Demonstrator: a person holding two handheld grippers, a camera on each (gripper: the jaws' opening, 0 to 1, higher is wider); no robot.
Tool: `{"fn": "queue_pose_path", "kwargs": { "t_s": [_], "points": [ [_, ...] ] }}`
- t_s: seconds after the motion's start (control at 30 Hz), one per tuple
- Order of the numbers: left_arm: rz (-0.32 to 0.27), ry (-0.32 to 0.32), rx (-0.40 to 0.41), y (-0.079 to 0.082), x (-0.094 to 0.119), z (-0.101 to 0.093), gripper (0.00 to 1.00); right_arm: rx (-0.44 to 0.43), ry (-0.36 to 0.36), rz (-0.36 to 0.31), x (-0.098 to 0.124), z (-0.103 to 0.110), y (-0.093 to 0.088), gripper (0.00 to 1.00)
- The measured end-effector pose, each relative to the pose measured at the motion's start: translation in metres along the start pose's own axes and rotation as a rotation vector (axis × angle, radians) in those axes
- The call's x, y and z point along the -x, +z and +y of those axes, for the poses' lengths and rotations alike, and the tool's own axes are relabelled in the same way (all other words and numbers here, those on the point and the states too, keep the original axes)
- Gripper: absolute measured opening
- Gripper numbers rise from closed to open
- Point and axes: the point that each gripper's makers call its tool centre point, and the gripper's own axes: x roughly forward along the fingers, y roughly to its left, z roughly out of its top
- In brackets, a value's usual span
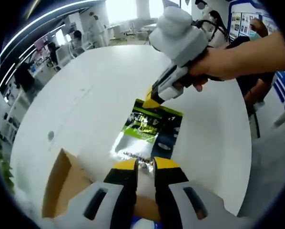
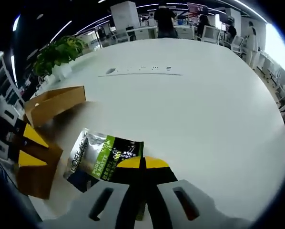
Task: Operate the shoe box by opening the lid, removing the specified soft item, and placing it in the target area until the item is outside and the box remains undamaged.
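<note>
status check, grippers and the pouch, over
Left gripper shut on pouch edge. Right gripper shut on its far edge. Pouch out of the cardboard box, above white table. Nothing in the way.

A white round table [image 2: 204, 105] carries a potted green plant [image 2: 56, 55]; desks and people stand beyond.

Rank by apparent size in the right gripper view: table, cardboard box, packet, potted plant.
1. table, by far the largest.
2. cardboard box.
3. packet; close to the box in apparent size and nearer the camera, so this order is unsure.
4. potted plant, smallest, but also farthest.
</note>
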Motion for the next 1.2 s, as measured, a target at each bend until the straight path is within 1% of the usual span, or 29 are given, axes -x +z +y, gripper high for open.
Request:
{"fn": "queue_pose_path", "kwargs": {
  "t_s": [0.17,0.6,0.77,0.93,1.0,1.2],
  "points": [
    [-0.025,0.011,0.017,-0.002,0.013,0.003,0.10,-0.036,-0.006,-0.003,-0.001,0.002,-0.001,0.00],
    [-0.069,0.042,0.099,-0.016,0.042,0.013,0.11,0.008,0.014,0.016,-0.006,0.011,-0.001,0.00],
    [-0.075,0.065,0.134,-0.027,0.055,0.020,0.11,0.040,0.022,0.022,-0.010,0.008,-0.001,0.00],
    [-0.077,0.082,0.163,-0.037,0.063,0.025,0.12,0.065,0.017,0.024,-0.010,0.007,-0.001,0.01],
    [-0.076,0.088,0.171,-0.042,0.066,0.025,0.12,0.085,0.016,0.023,-0.009,0.007,-0.001,0.02],
    [-0.081,0.112,0.206,-0.055,0.076,0.028,0.13,0.107,0.000,0.024,-0.005,0.003,-0.002,0.04]
  ]
}}
